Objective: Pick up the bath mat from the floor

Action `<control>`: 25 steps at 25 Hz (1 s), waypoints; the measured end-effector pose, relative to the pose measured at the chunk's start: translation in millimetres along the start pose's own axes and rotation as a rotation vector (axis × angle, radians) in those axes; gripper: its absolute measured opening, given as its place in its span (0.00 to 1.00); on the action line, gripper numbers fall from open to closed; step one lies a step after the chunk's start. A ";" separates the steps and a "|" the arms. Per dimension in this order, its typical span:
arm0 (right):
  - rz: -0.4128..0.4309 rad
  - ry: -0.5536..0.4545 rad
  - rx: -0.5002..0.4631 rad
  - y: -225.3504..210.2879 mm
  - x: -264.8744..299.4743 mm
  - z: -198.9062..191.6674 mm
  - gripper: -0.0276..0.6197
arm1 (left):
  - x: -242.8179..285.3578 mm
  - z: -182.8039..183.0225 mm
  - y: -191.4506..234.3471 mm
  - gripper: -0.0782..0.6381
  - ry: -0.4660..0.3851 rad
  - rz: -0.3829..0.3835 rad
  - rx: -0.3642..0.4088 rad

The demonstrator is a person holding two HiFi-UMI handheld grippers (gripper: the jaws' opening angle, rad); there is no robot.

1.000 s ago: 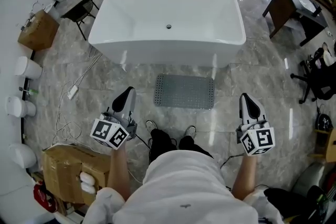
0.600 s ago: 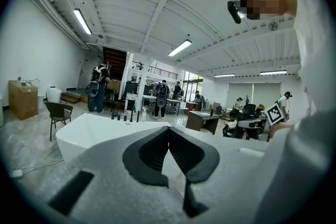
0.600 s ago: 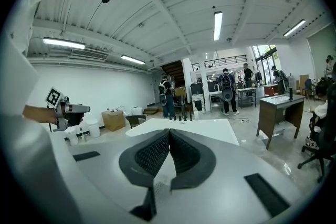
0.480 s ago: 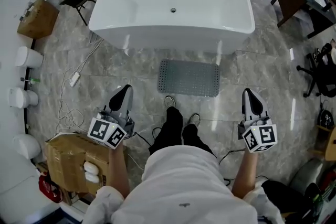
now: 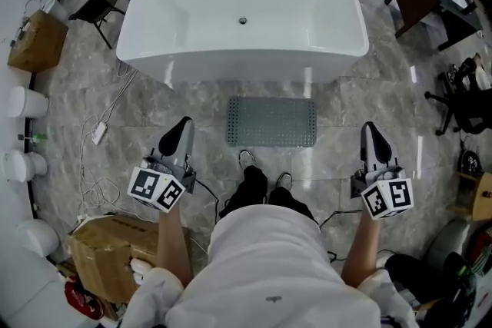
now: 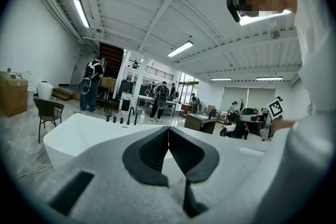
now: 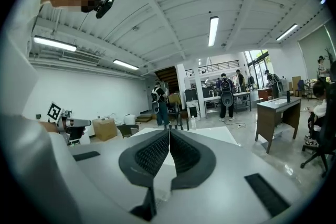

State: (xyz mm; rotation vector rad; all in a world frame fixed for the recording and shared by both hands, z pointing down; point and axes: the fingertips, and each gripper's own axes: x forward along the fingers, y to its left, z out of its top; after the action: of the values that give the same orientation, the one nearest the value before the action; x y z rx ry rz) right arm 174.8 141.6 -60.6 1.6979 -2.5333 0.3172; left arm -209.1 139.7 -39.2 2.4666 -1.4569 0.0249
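Observation:
A grey bath mat (image 5: 271,121) with a dotted surface lies flat on the marble floor, just in front of the white bathtub (image 5: 242,19). My left gripper (image 5: 184,124) is held up at waist height, left of the mat, shut and holding nothing. On the other side my right gripper (image 5: 370,129) hangs to the right of the mat, also shut and holding nothing. In the left gripper view the shut jaws (image 6: 168,131) point level toward the bathtub (image 6: 84,134). The right gripper view shows its jaws (image 7: 169,134) pressed together, aimed over the tub. The person's feet (image 5: 264,180) stand just short of the mat's near edge.
A cardboard box (image 5: 115,253) sits on the floor at my lower left, with white cables (image 5: 100,157) trailing beside it. A folding stool (image 5: 98,4) stands left of the tub. A wooden desk (image 5: 419,0) and an office chair (image 5: 461,100) are at the right. People stand in the far background.
The view has shifted as the person stepped toward the mat; the feet now stand closer to its near edge. Both grippers stay shut and held at the same height.

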 end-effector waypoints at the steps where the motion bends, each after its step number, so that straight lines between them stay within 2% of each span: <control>1: -0.008 -0.019 0.009 1.6 5.8 5.8 0.05 | 6.1 2.2 8.9 0.13 -0.001 -0.012 0.001; 8: -0.103 -0.033 -0.003 -0.2 36.9 12.9 0.05 | 46.3 6.1 64.9 0.13 0.003 -0.062 -0.006; 15: -0.130 0.016 -0.022 -16.6 49.5 -0.3 0.05 | 83.3 -7.1 69.9 0.13 0.035 -0.104 -0.039; 20: -0.111 0.070 -0.018 -34.0 68.3 -26.3 0.05 | 103.5 -29.5 69.2 0.13 0.076 -0.088 -0.061; 25: -0.121 0.169 0.040 -56.7 91.6 -82.1 0.05 | 120.4 -59.8 68.0 0.13 0.094 -0.071 -0.115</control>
State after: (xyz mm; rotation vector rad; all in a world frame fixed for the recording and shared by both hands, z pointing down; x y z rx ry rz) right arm 187.5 55.2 43.0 1.7483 -2.3094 0.4828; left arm -201.0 20.2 52.3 2.3886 -1.2952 0.0411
